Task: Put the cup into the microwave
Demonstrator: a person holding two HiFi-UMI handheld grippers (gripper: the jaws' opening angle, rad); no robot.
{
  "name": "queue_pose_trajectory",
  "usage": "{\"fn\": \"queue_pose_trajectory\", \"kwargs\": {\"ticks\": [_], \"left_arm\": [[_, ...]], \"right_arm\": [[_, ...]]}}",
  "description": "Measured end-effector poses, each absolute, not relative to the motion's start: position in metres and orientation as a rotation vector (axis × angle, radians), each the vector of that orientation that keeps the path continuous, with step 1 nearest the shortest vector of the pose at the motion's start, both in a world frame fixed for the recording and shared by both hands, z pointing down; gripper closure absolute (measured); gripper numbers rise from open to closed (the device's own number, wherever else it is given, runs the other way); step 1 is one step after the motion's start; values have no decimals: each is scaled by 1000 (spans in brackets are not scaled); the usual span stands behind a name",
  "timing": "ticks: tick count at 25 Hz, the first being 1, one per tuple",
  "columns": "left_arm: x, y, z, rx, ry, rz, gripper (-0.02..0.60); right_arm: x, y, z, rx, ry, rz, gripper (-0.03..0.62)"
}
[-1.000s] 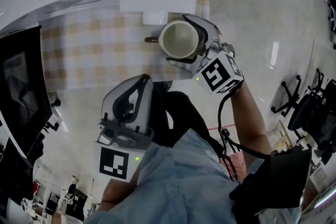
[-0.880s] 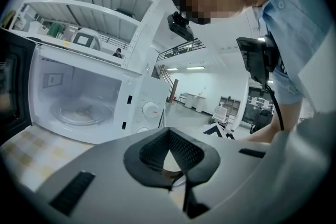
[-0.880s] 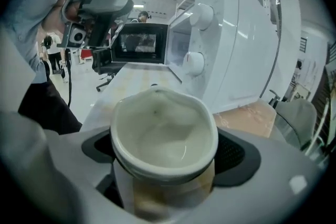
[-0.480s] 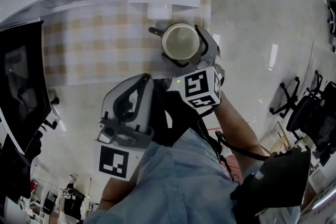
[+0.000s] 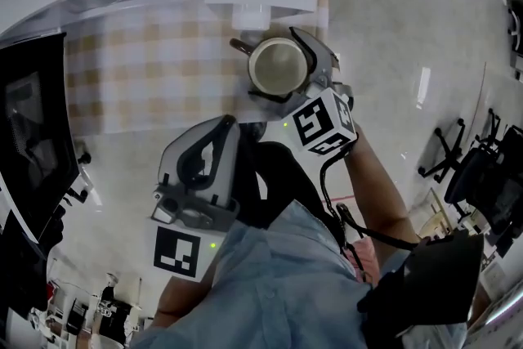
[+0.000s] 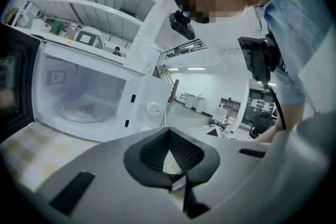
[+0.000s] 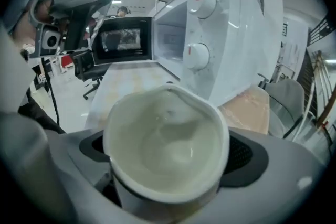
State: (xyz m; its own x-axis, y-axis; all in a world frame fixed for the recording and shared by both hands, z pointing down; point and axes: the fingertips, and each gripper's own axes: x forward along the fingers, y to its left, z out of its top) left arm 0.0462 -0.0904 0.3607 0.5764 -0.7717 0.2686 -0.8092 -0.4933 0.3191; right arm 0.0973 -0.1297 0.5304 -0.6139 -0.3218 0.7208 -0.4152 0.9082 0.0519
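The grasp on the cup [image 5: 277,68] is being set up, and the carry to the microwave [image 6: 92,86] is not yet under way. The cup is standing on the checked worktop [image 5: 147,69] just in front of the microwave's dial panel, to the side of the cavity, with its handle [image 5: 239,45] pointing toward the microwave. The right gripper [image 5: 284,61] is reaching around it with its jaws opening. The cup is sitting between them, and the pads do not appear to be squeezing it. The left gripper [image 6: 170,162] is hanging back from the microwave, clenched on nothing.

Next, the right gripper is probably going to need to close on the cup wall, lift it, swing it sideways past the dial panel and push it into the cavity.

The cup is looking empty, its pale inside bare. The microwave's door [image 5: 29,127] is standing wide open, and its cavity is holding only the glass turntable [image 6: 84,110].
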Motion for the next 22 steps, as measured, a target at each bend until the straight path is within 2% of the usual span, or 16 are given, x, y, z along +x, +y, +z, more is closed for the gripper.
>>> {"fn": "queue_pose_trajectory", "kwargs": {"ticks": [2,4,12,22], "left_arm": [[43,-91,360,2401,-1282,123,577],[40,-93,360,2399,-1292,123,577],[35,-91,362,2394,-1306,130,577],[45,-89,360,2399,-1293,121,577]], "right_arm": [[92,-130,527,511,-2325,144,20],[92,-133,525,555,-2342,140,45],[94,-141,511,686,-2397,146,71],[103,-126,527,453,-2344,99,63]]}}
